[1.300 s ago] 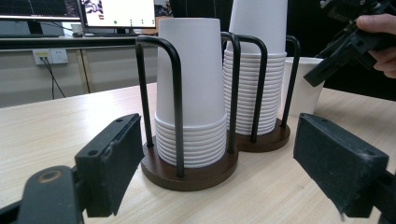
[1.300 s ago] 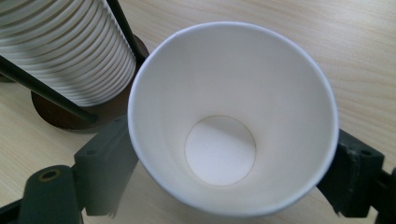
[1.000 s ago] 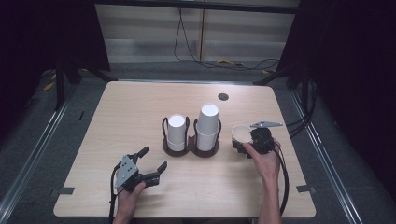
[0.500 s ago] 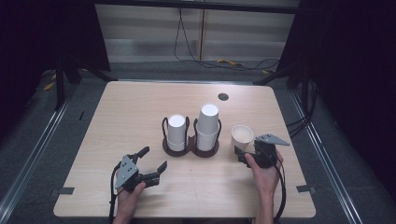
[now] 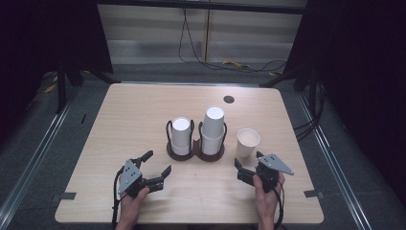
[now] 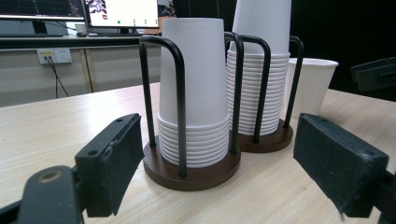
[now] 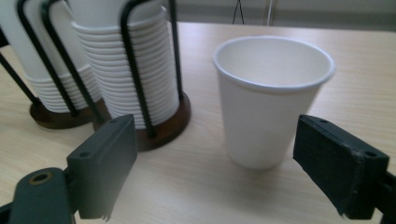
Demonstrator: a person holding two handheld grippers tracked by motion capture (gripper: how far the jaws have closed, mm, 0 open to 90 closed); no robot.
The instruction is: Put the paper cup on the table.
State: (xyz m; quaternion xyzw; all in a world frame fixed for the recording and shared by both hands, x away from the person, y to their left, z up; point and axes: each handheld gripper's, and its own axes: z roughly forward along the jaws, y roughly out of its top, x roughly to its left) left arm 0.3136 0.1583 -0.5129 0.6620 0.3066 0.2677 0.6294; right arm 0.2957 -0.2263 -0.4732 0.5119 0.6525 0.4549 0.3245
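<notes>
Cup (image 7: 273, 100) upright on table (image 5: 124, 120), mouth up, nothing inside, ahead of right gripper (image 5: 249, 166) jaws, clear of both pads. Jaws have just been opening; now spread wide, nothing between them. Holder (image 7: 154, 126) left of those jaws, just beside cup: two wire bays, each with stack of upturned cups (image 6: 201, 93); bay nearer cup stacked taller. Left gripper (image 5: 155, 163) jaws released, empty, holder straight ahead.

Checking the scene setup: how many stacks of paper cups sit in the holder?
2: a shorter stack in the left ring, a taller stack in the right. One loose cup stands apart.
</notes>
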